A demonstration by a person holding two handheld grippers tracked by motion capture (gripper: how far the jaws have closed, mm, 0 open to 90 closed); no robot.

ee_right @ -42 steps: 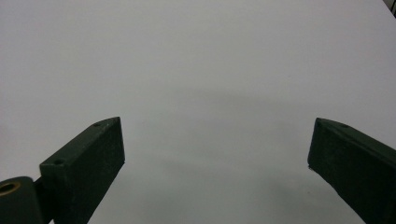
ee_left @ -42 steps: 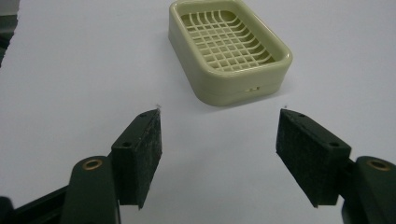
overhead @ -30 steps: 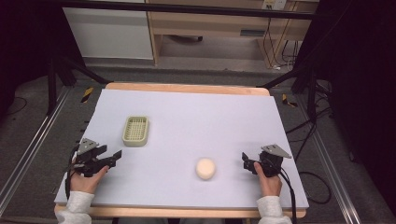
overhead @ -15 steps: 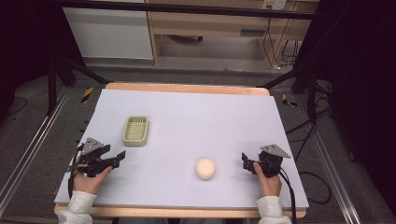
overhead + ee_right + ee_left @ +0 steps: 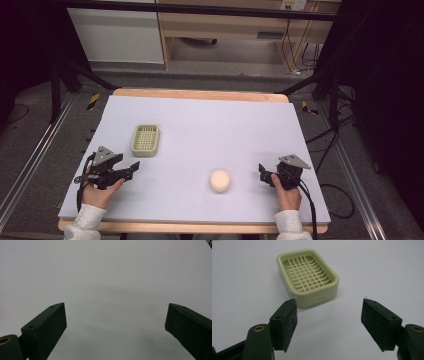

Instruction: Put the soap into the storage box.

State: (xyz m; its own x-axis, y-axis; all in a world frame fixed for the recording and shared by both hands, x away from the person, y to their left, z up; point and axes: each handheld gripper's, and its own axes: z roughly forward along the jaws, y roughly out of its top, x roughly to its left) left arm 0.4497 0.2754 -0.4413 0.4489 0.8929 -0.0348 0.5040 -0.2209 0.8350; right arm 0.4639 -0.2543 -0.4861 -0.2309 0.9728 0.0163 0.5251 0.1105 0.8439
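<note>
Pale table top [image 5: 200,125], wood edge behind. Cream slatted soap dish [image 5: 308,276] upright on it, just ahead of left gripper [image 5: 328,315]; jaws have just been opening, spread, nothing between. Right gripper [image 5: 115,322] spread, empty. Round cream soap [image 5: 220,180] lies left of it.

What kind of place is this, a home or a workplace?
Probably a lab or workshop bench. The table has a plain white cover, dark curtains stand at the sides, and loose cables lie on the bare floor behind it.
</note>
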